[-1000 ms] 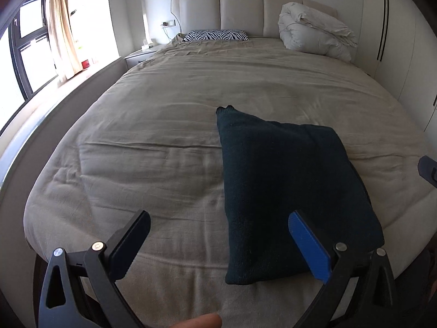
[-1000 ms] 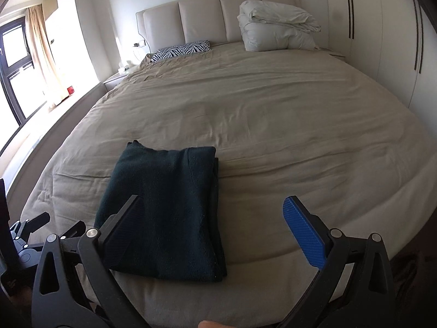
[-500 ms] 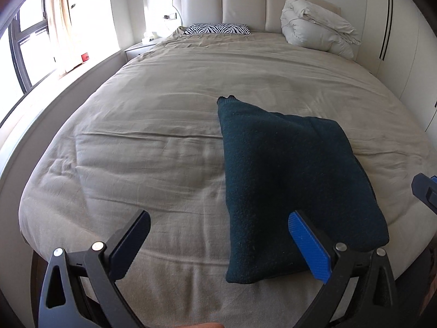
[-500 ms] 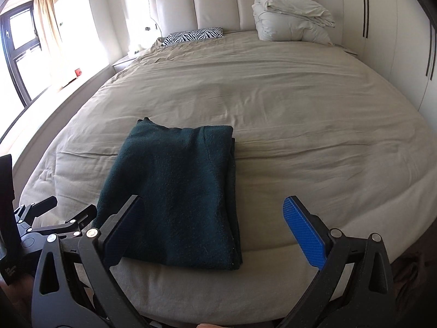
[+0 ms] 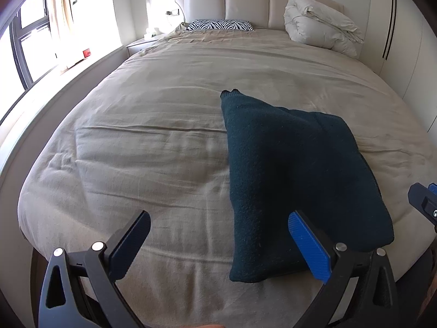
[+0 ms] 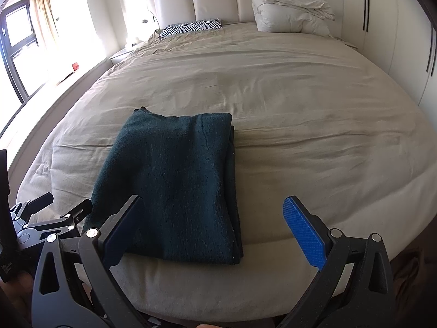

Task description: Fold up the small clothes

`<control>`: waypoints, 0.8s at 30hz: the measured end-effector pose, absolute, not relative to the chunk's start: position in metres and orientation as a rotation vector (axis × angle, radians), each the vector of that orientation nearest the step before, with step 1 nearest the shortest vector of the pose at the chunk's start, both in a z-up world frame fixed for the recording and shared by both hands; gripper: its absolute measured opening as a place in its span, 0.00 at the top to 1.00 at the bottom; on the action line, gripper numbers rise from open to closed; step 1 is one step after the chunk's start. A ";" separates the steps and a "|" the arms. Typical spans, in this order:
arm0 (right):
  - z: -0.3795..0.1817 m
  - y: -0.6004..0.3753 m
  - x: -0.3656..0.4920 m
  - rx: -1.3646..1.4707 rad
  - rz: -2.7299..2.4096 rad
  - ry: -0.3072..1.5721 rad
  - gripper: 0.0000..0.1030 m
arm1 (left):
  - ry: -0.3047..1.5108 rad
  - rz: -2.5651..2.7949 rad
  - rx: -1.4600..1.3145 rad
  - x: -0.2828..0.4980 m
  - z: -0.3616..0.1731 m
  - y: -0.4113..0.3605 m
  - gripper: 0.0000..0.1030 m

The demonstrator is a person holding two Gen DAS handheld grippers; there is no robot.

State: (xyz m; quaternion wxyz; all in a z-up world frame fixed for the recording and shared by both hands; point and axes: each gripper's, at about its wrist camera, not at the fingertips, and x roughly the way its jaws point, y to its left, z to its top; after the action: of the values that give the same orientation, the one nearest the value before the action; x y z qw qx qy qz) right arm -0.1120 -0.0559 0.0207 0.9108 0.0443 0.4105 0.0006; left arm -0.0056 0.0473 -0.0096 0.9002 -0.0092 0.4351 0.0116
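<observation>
A dark green knitted garment (image 5: 295,175) lies folded into a rectangle near the foot of the beige bed (image 5: 164,136). It also shows in the right wrist view (image 6: 174,183). My left gripper (image 5: 218,243) is open and empty, held above the bed's front edge just left of the garment. My right gripper (image 6: 215,232) is open and empty, over the garment's near right corner. The left gripper shows in the right wrist view (image 6: 60,209) at the lower left. A tip of the right gripper (image 5: 423,199) shows at the right edge of the left wrist view.
A zebra-print pillow (image 5: 220,25) and a bundled white duvet (image 5: 319,24) lie at the padded headboard (image 5: 245,2). A nightstand (image 5: 140,44) and window with curtain (image 5: 58,13) are on the left. Wardrobe doors (image 6: 396,27) line the right wall.
Both grippers have risen slightly and drifted forward over the bed's foot, still open. The folded garment lies unchanged.
</observation>
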 end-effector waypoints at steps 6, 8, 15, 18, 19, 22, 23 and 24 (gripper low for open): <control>0.016 -0.056 -0.110 0.093 0.000 0.863 0.00 | 0.906 0.024 -0.019 -0.005 -0.011 0.047 0.00; 0.015 -0.056 -0.110 0.092 -0.002 0.867 0.00 | 0.907 0.026 -0.019 -0.006 -0.012 0.046 0.00; 0.012 -0.056 -0.109 0.088 -0.002 0.877 0.00 | 0.909 0.026 -0.019 -0.007 -0.013 0.046 0.00; 0.011 -0.056 -0.108 0.088 -0.004 0.880 0.00 | 0.910 0.026 -0.019 -0.007 -0.014 0.046 0.00; 0.011 -0.055 -0.108 0.088 -0.004 0.881 0.00 | 0.909 0.026 -0.019 -0.007 -0.014 0.046 0.00; 0.010 -0.055 -0.109 0.087 -0.005 0.882 0.00 | 0.911 0.026 -0.021 -0.007 -0.015 0.047 0.00; 0.010 -0.055 -0.109 0.087 -0.005 0.883 0.00 | 0.912 0.027 -0.020 -0.007 -0.015 0.047 0.00; 0.010 -0.055 -0.109 0.087 -0.005 0.884 0.00 | 0.912 0.027 -0.021 -0.007 -0.015 0.047 0.00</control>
State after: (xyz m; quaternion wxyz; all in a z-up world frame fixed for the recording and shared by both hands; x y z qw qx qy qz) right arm -0.1087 -0.0548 0.0095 0.9031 0.0423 0.4274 -0.0023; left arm -0.0067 0.0468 -0.0154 0.8978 -0.0100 0.4401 0.0128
